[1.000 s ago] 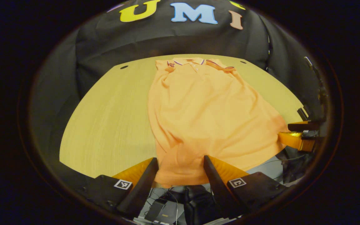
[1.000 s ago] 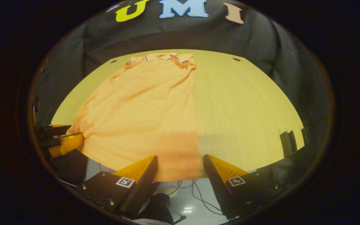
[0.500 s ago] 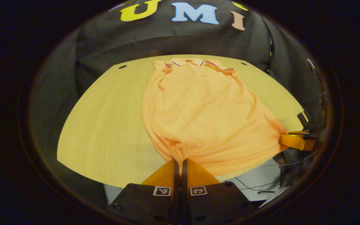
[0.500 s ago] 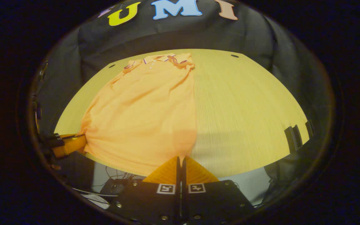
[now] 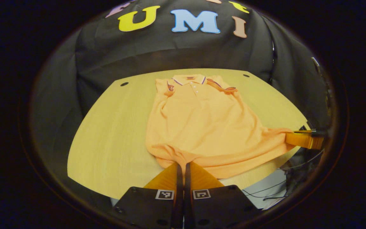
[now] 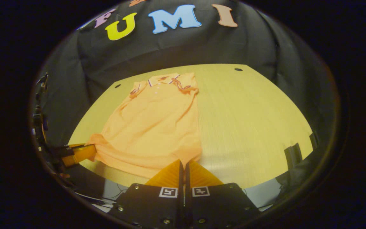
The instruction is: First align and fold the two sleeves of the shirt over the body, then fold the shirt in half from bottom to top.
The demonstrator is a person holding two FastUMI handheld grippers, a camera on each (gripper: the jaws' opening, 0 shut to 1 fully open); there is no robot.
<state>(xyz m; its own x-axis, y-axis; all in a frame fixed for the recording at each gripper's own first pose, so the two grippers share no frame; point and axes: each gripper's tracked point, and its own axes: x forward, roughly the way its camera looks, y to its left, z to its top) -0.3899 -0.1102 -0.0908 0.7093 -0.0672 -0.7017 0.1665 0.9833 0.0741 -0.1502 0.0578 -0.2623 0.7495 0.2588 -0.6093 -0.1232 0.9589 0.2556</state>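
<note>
No words or numbers to read on the shirt (image 5: 202, 124) or the bench (image 5: 106, 140). Just small square black-and-white code marks on the left claw (image 5: 181, 168) and the right claw (image 6: 183, 165), not readable as words.

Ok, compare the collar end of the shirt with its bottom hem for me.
The collar end lies flat at the table's far side, with dark trim; the bottom hem is plain, bunched, at the near edge. No gripper touches the collar end; the hem is pinched at one corner by the left gripper, at the other by the right gripper.
</note>
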